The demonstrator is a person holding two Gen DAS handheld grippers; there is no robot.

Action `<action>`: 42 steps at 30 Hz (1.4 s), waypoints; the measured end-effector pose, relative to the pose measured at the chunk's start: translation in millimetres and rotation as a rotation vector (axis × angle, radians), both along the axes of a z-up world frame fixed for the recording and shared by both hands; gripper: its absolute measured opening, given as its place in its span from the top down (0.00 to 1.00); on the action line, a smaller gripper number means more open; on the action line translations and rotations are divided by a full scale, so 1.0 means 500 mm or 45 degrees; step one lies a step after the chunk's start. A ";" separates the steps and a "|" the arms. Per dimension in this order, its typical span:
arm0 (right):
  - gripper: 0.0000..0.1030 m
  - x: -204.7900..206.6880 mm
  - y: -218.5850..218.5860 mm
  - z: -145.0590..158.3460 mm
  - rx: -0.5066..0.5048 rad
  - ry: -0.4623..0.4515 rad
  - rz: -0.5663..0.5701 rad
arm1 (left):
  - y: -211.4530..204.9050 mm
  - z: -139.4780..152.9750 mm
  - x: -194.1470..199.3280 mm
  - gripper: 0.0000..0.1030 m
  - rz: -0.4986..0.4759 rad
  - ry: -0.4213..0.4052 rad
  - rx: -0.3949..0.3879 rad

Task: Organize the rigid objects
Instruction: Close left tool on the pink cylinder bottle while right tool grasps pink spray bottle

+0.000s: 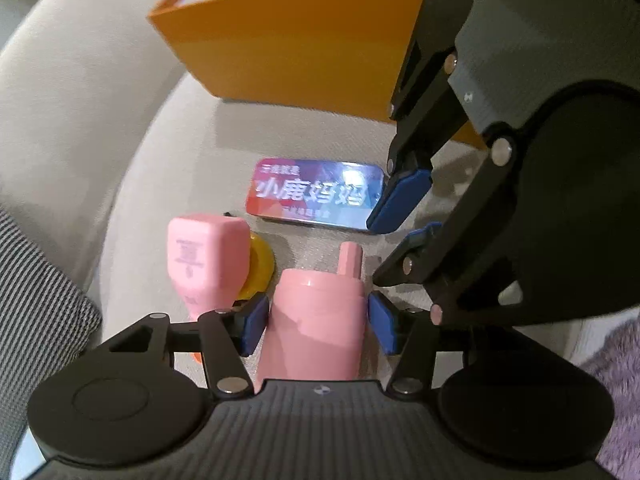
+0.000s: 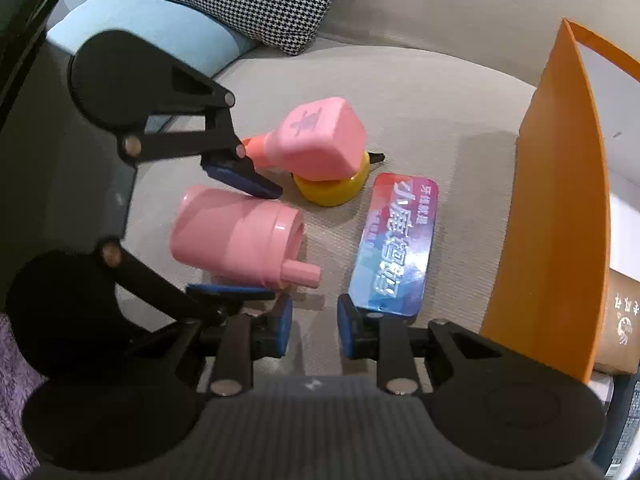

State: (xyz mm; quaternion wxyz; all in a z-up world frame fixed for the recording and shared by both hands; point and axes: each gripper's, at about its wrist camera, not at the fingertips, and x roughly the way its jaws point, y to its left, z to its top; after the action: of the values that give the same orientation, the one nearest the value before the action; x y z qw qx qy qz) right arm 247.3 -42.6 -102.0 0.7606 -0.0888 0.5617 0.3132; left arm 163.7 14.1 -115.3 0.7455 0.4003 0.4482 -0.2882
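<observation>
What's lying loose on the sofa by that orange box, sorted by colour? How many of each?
Pink: 2, the round cap with a spout and the square-ended bottle
Yellow: 1, the yellow cap under that bottle
Multicoloured: 1, the flat tin
Total: 4 beside the orange box

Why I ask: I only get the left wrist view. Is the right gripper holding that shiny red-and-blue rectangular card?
Observer: No. The right gripper is open and empty; the shiny red-and-blue rectangular card lies flat beside one pad.
Operator: Anything beyond the orange box wall?
Observer: A brown carton with white characters; inside or behind, I cannot tell.
Operator: And under the pink square-bodied bottle?
Observer: A yellow round cap; the bottle rests on it.
</observation>
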 end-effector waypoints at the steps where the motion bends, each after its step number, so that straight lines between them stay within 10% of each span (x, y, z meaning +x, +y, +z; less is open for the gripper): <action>1: 0.74 0.002 0.003 0.001 -0.004 -0.009 0.009 | 0.008 0.007 -0.005 0.40 0.045 -0.015 -0.031; 10: 0.75 0.002 0.034 0.064 0.003 -0.125 0.219 | 0.122 0.064 -0.007 0.40 0.603 -0.145 -0.386; 17: 0.75 -0.004 0.120 0.103 -0.150 -0.426 0.641 | 0.211 0.071 0.005 0.41 0.995 -0.203 -0.587; 32: 0.75 -0.019 0.243 0.033 -0.538 -0.663 1.394 | 0.247 0.058 0.045 0.41 1.092 -0.145 -0.631; 42: 0.72 0.004 0.252 0.011 -0.560 -0.627 1.411 | 0.270 0.060 0.023 0.40 1.133 -0.109 -0.664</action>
State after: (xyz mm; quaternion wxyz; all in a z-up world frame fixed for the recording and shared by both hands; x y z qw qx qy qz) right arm 249.2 83.6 -96.5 0.5569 -0.5887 0.2928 0.5075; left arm 175.4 149.1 -85.4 0.8886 -0.0168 0.4574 -0.0289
